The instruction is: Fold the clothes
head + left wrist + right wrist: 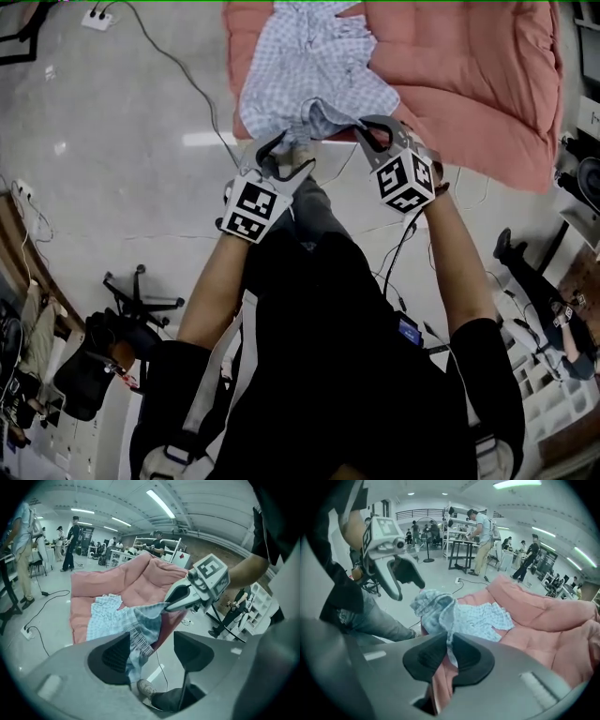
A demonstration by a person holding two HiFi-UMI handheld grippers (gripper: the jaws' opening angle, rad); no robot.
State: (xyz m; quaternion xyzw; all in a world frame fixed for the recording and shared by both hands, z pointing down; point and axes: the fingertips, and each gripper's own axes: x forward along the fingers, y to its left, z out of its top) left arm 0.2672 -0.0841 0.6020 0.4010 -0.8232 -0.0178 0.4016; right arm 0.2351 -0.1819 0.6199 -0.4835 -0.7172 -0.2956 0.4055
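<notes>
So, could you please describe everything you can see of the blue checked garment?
The checked garment is thin, soft-looking cloth in light blue and white checks. It lies crumpled on a pink quilt on the floor, with its near edge lifted past the quilt's end. The right gripper is shut on a fold of that edge. The left gripper is open; a gathered band of the cloth hangs between its jaws, against one pad, not clamped.
</notes>
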